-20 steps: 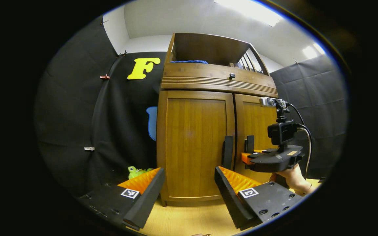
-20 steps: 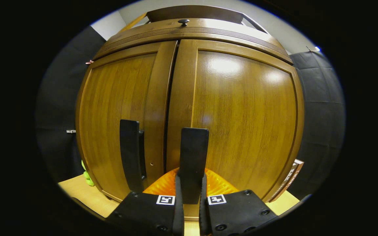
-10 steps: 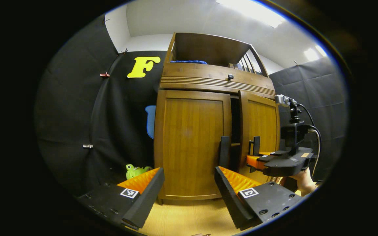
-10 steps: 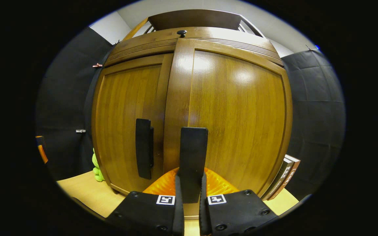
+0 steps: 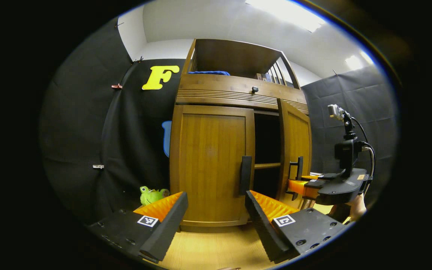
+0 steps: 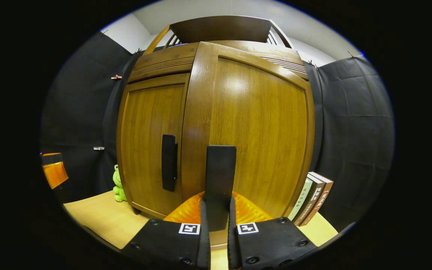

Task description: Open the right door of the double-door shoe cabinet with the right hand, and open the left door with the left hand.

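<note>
Underfoot — pale wood floor (image 5: 208, 249), black cloth wall (image 5: 88, 150).

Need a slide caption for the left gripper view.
Right claw swings right door open by its handle; left door shut.

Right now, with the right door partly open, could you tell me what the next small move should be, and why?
Probably keep swinging the right door outward a little more: the right gripper has its jaws shut on the door's handle, and the door stands only partway open. The left gripper waits open, short of the left door, which is closed.
</note>
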